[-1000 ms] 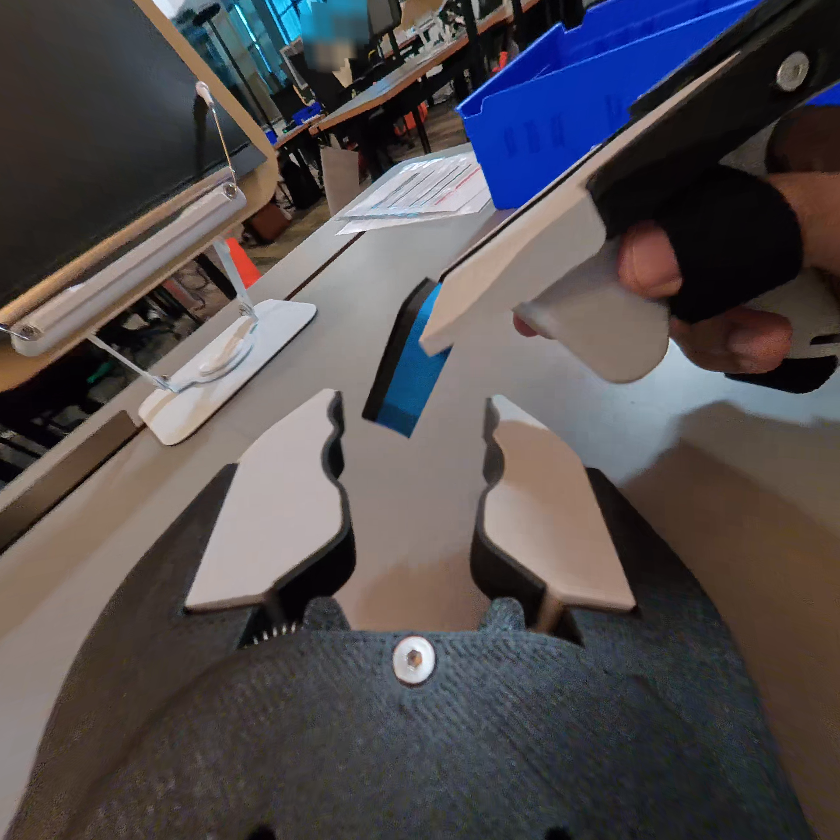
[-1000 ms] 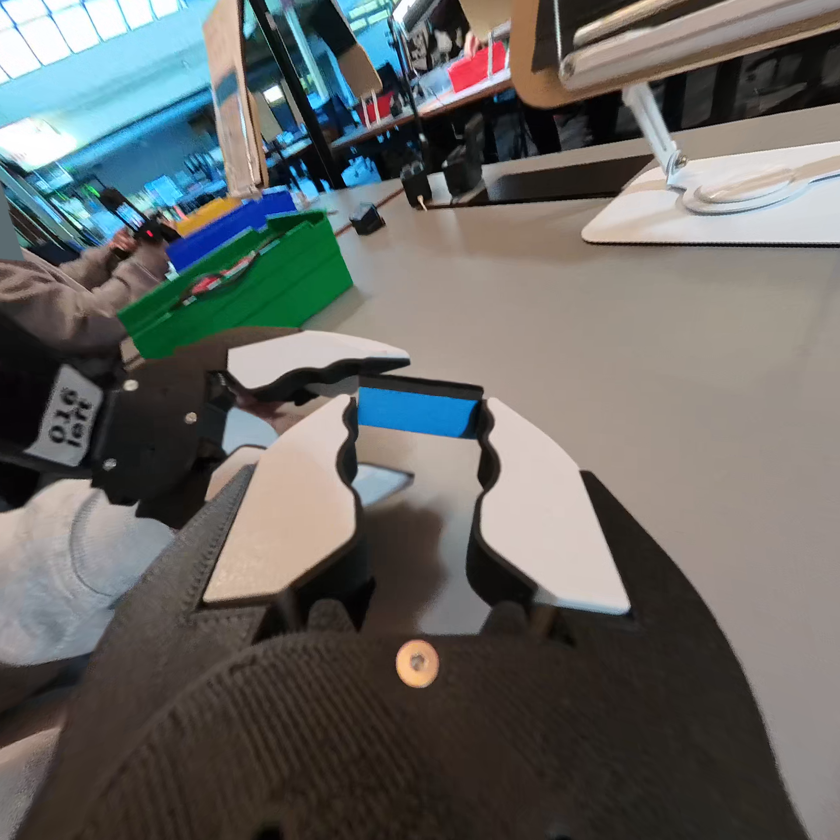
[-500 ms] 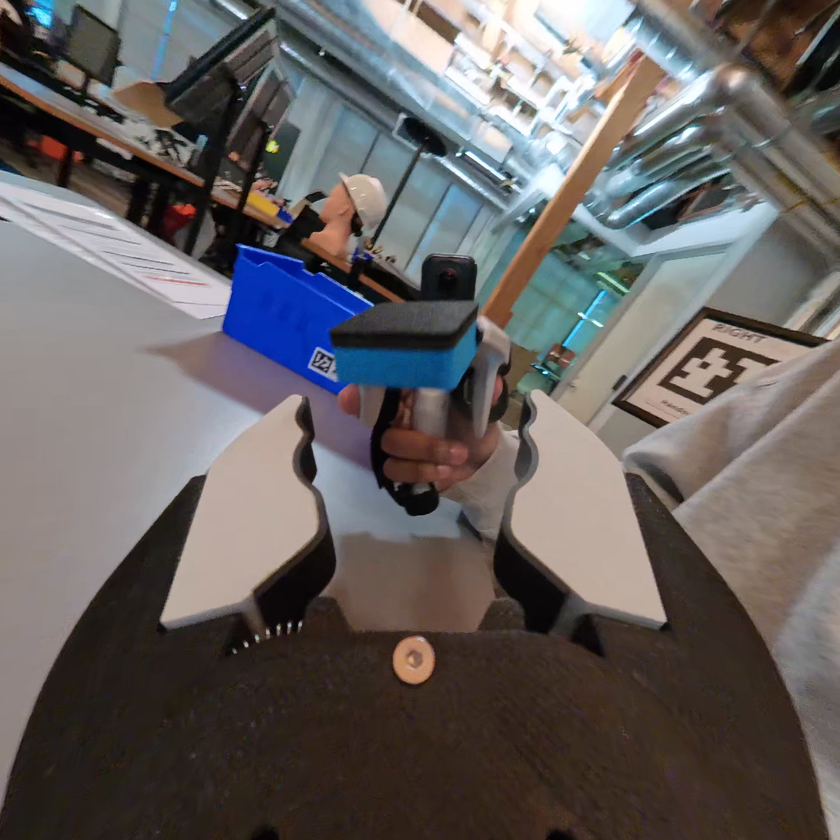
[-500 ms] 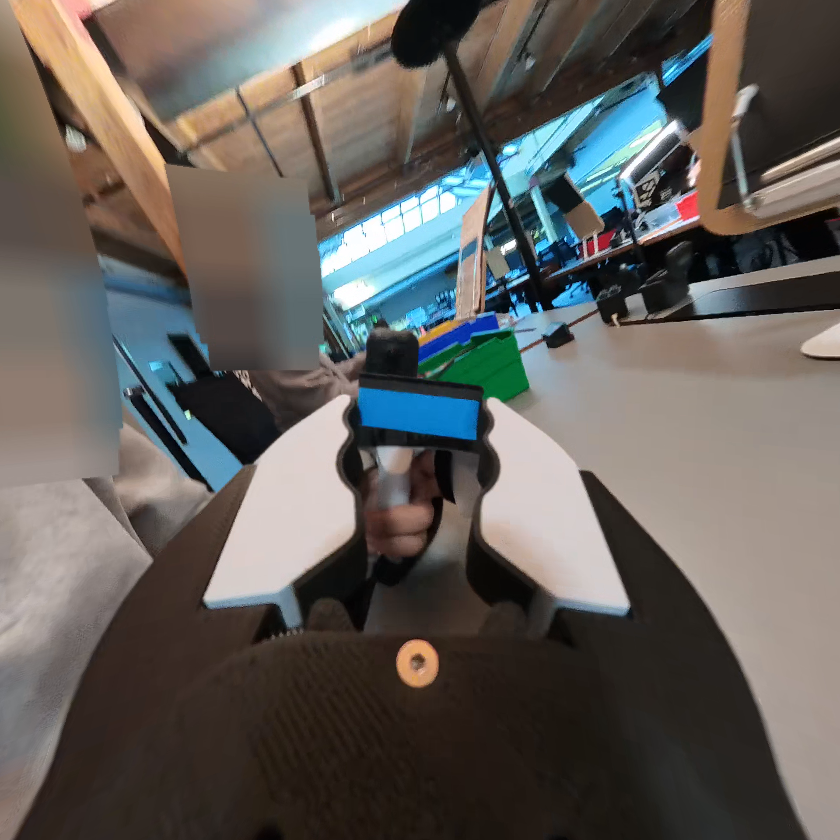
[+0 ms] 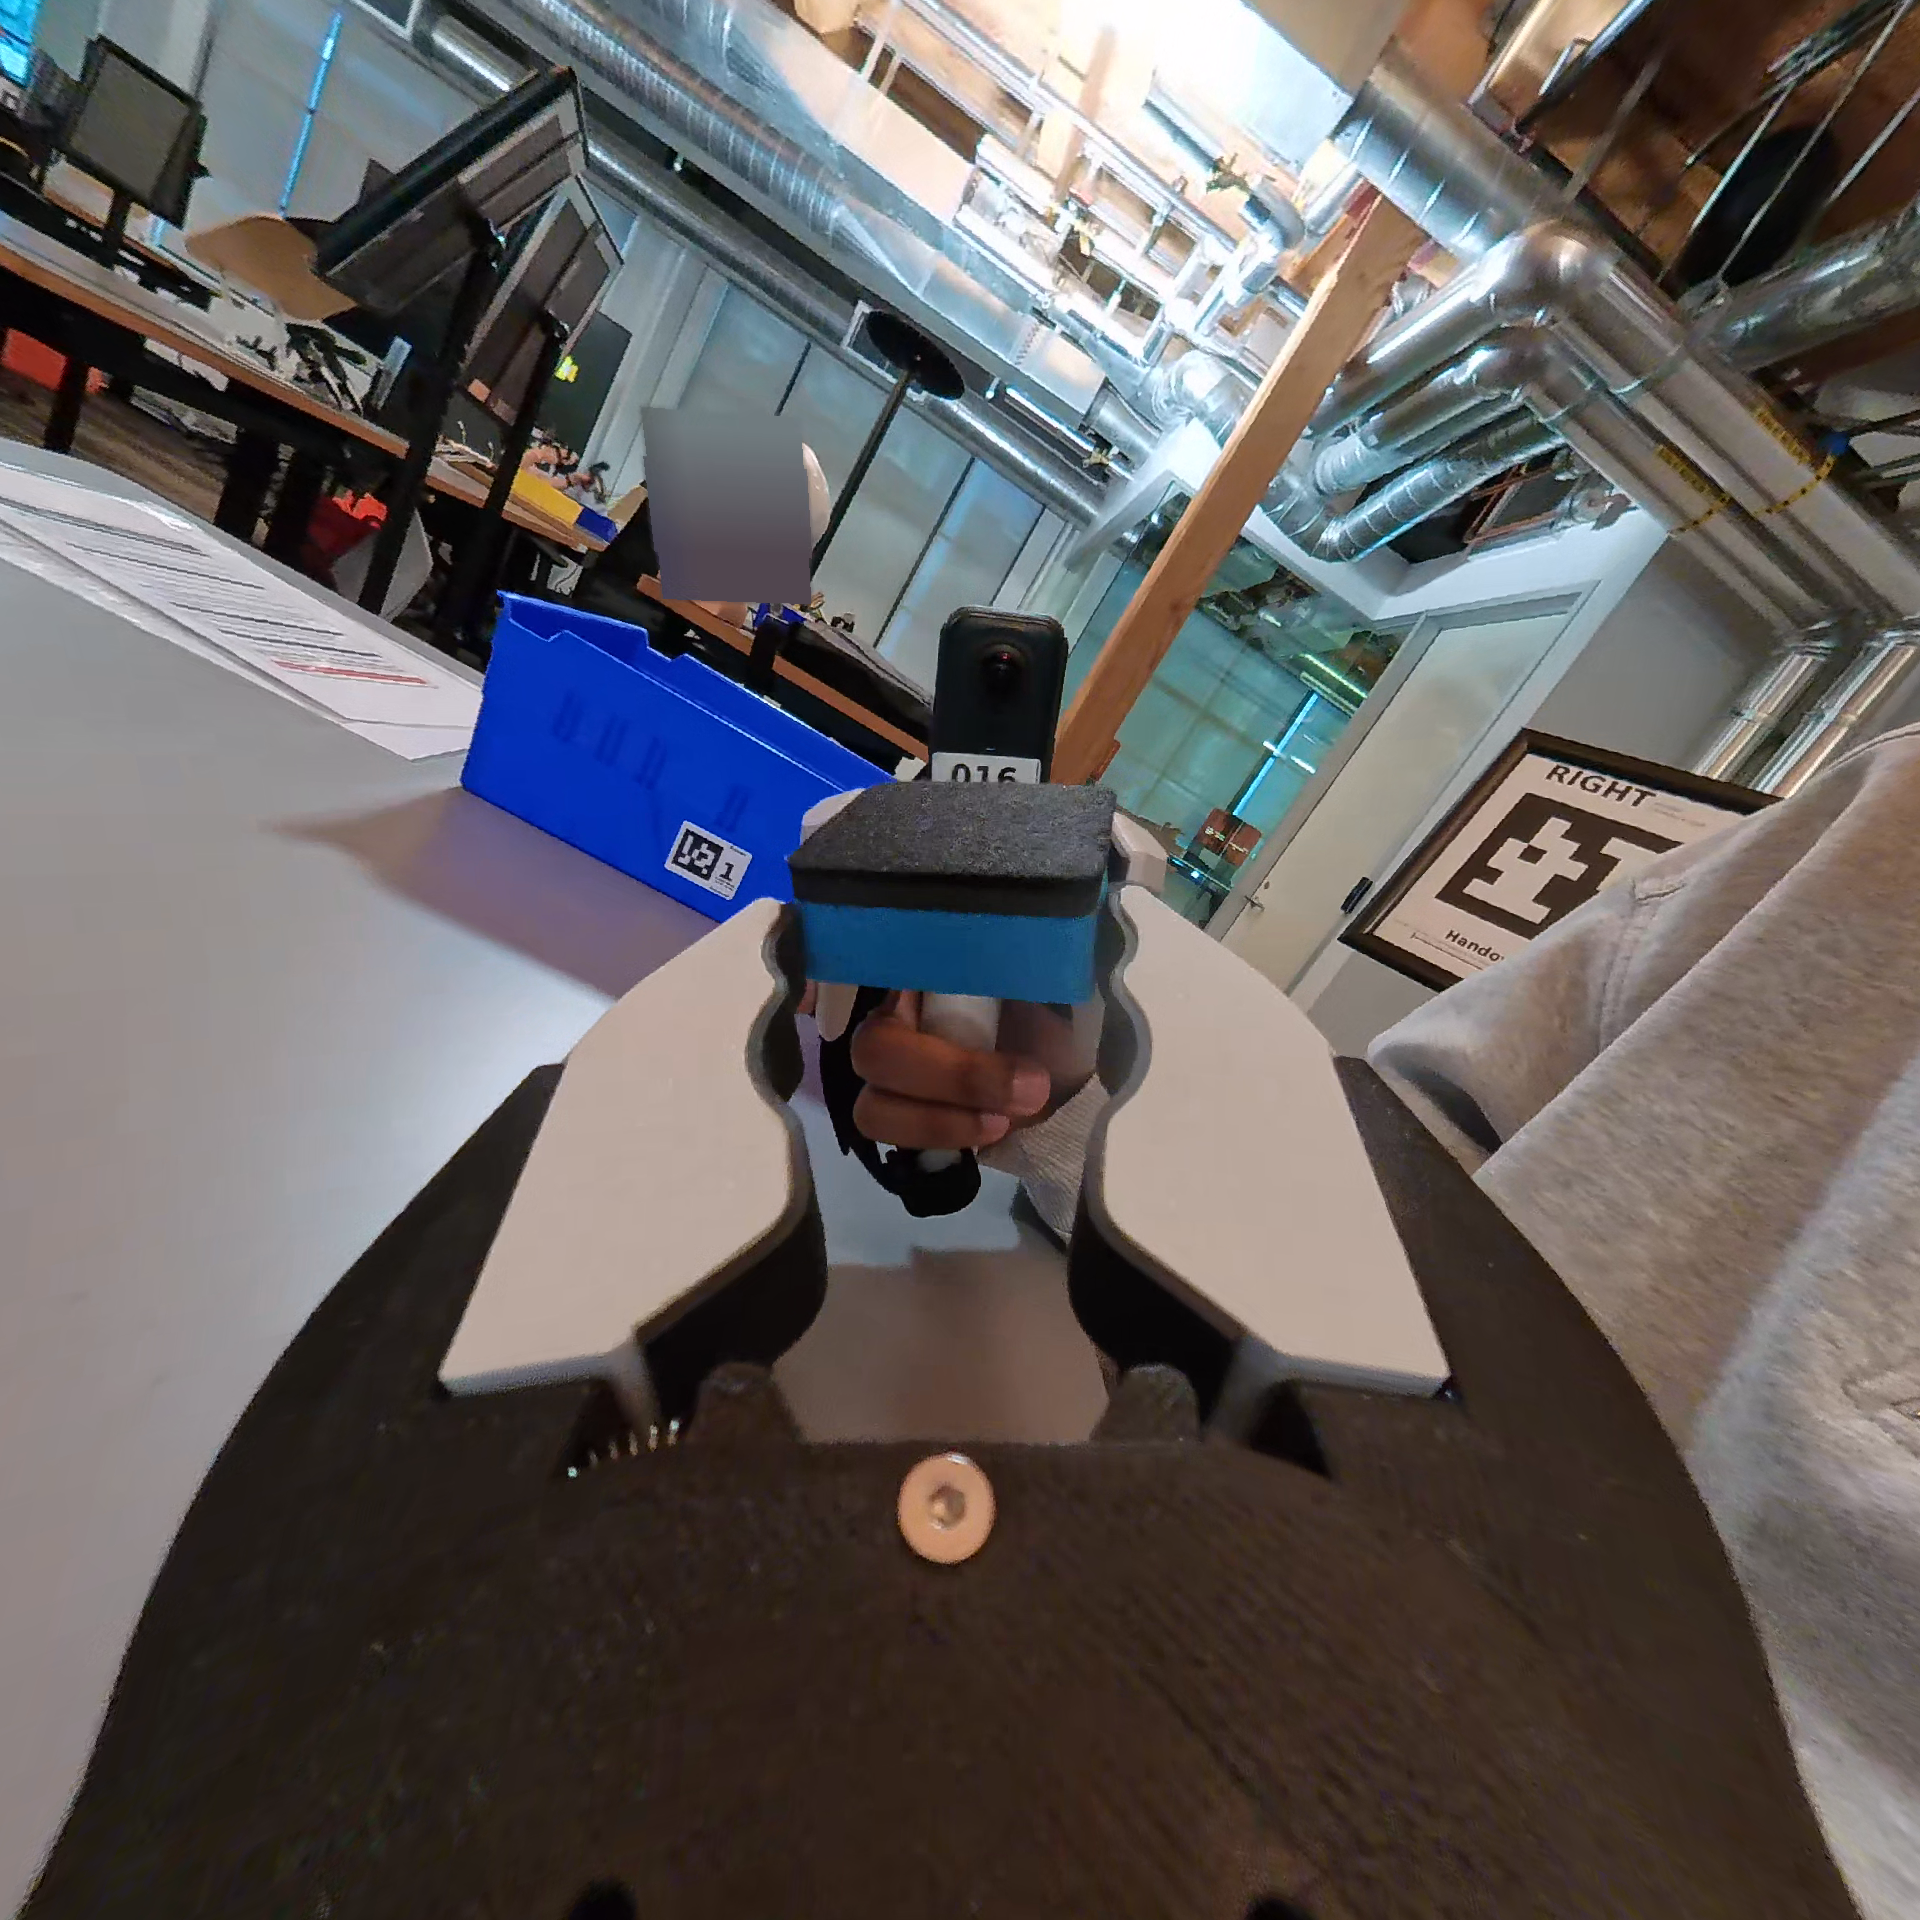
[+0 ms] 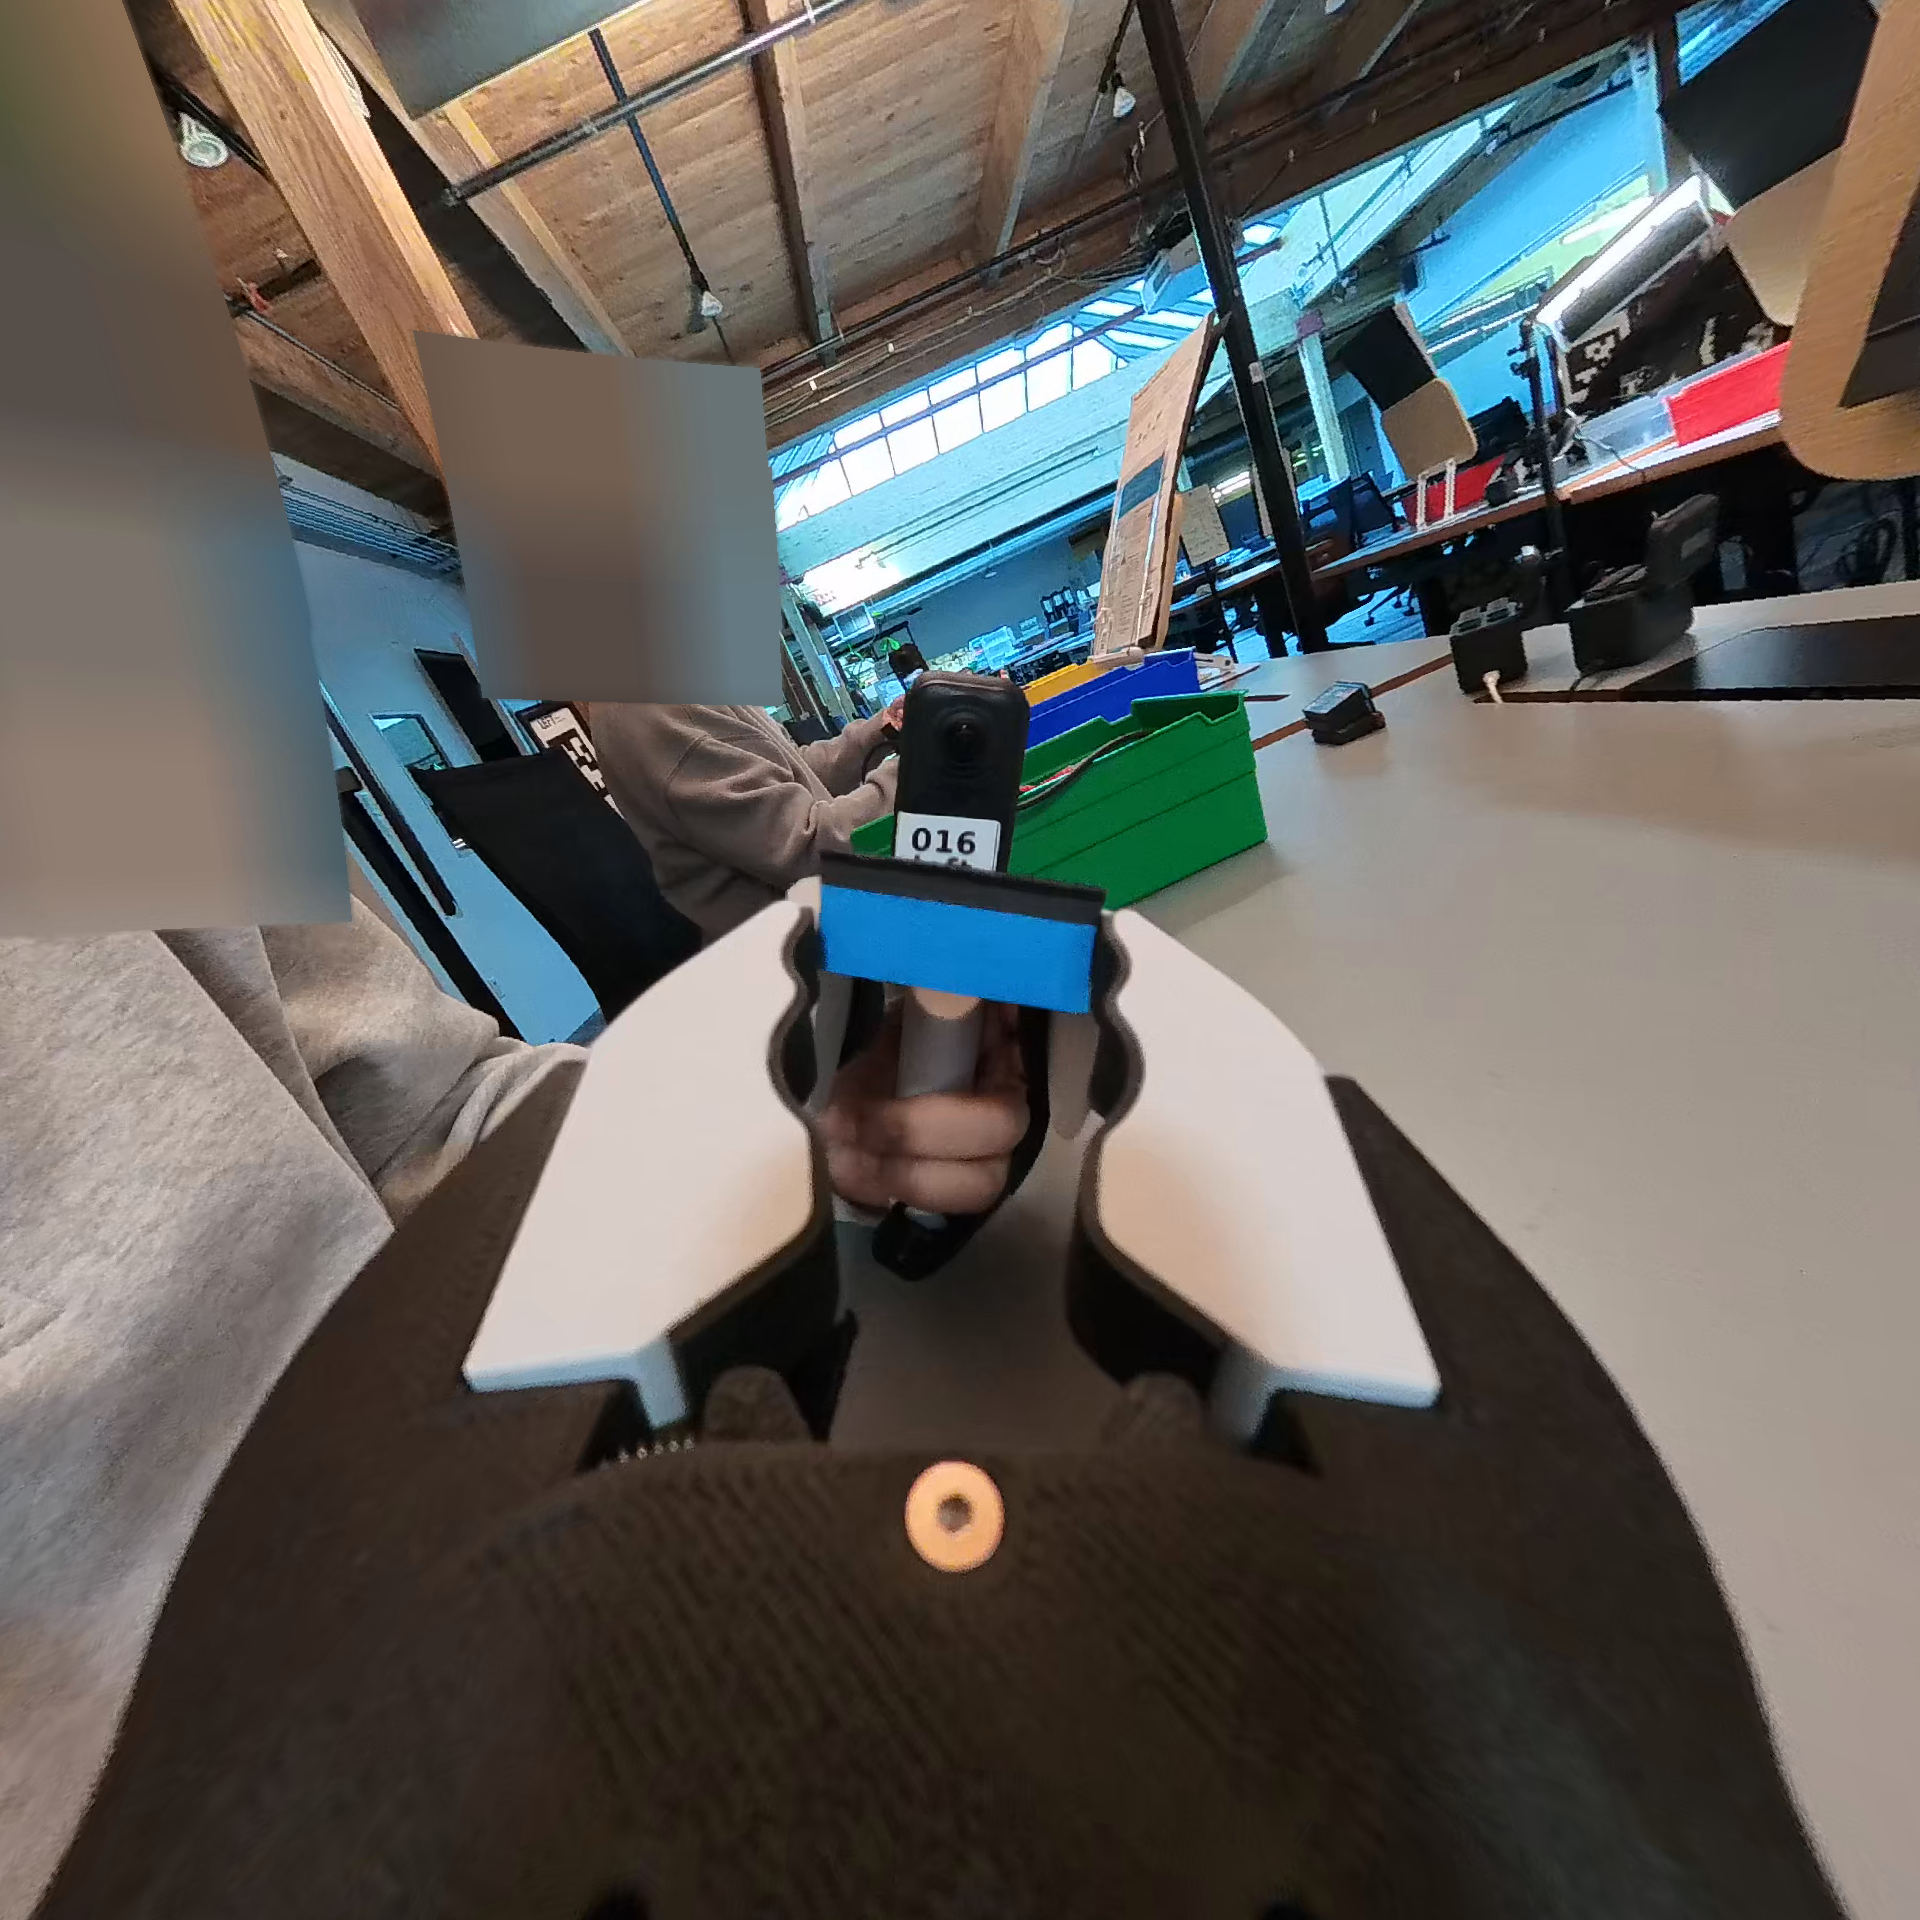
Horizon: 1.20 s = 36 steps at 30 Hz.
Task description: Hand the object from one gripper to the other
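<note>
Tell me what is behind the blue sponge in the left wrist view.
Directly behind the blue sponge stands the other claw's black camera, with a hand gripping its handle just below. The sponge covers that claw's fingertips, so its grip cannot be seen here. A blue bin sits farther left.

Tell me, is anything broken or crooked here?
Nothing looks broken or spilled. The blue and black sponge sits level in the air between the left gripper and right gripper, whose fingertips close around it from opposite ends.

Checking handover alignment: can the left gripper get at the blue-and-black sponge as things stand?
Probably yes. The sponge, off the table in the right gripper, already sits between the left gripper fingertips, both sides touching or nearly. Nothing stands between. Whether the left is clamping yet, I cannot tell.
</note>
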Each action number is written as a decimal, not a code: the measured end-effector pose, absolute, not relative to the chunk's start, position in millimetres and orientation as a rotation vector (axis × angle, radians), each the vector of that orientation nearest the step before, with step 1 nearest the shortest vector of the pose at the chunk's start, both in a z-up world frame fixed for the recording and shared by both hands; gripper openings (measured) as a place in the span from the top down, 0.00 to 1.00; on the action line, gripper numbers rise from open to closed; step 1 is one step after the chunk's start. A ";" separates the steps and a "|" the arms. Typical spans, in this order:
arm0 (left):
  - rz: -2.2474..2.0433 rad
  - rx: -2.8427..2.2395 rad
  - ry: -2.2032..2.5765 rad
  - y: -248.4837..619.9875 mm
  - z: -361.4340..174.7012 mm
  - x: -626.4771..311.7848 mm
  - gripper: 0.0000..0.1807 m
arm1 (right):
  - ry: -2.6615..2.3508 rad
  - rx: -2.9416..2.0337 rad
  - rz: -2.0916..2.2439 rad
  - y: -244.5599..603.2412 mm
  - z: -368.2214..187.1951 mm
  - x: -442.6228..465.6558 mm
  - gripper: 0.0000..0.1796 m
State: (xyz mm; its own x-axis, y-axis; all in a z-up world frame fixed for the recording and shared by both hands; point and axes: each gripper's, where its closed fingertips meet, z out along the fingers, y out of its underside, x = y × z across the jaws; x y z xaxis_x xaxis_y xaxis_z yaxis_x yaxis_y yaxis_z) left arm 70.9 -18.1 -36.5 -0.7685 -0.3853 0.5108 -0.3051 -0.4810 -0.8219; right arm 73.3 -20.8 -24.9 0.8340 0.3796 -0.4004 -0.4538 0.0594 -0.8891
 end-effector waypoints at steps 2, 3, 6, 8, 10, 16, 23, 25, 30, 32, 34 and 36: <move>-2.441 -1.098 1.575 -16.8 -40.3 74.0 0.69 | 0.087 -1.379 0.564 -20.0 -25.9 80.6 0.67; -2.458 -1.128 1.559 -14.9 -41.0 75.5 0.69 | 0.098 -1.378 0.491 -19.4 -25.9 86.5 0.58; -2.515 -1.222 1.502 -6.7 -43.9 80.3 0.69 | 0.041 -1.414 0.258 -21.0 -26.4 94.0 0.52; -2.531 -1.270 1.508 -4.8 -47.5 81.6 0.69 | -0.031 -1.457 0.126 -20.7 -30.2 92.5 0.54; -2.525 -1.315 1.564 -7.9 -53.8 81.7 0.69 | -0.118 -1.516 0.012 -19.0 -39.4 89.1 0.56; -2.451 -1.428 1.768 -19.6 -75.1 79.1 0.68 | -0.338 -1.673 -0.154 -18.8 -69.5 81.0 0.66; -2.512 -1.468 1.788 -26.0 -77.9 76.8 0.68 | -0.410 -1.659 -0.234 -24.7 -68.2 81.6 0.85; -2.523 -1.450 1.775 -26.0 -76.7 77.0 0.68 | -0.404 -1.661 -0.224 -24.7 -67.6 81.4 0.85; -2.443 -1.343 1.598 -15.9 -63.3 86.9 0.44 | -0.262 -1.675 -0.132 -23.9 -64.1 90.6 0.86; -2.386 -1.314 1.587 -14.0 -63.0 88.8 0.43 | -0.174 -1.684 -0.022 -24.6 -63.8 94.2 0.86; -2.343 -1.296 1.592 -13.3 -63.5 89.7 0.44 | -0.073 -1.693 0.163 -25.1 -63.8 93.5 0.86; -2.312 -1.266 1.611 -13.4 -63.7 88.7 0.49 | 0.026 -1.681 0.357 -25.7 -61.8 92.5 0.86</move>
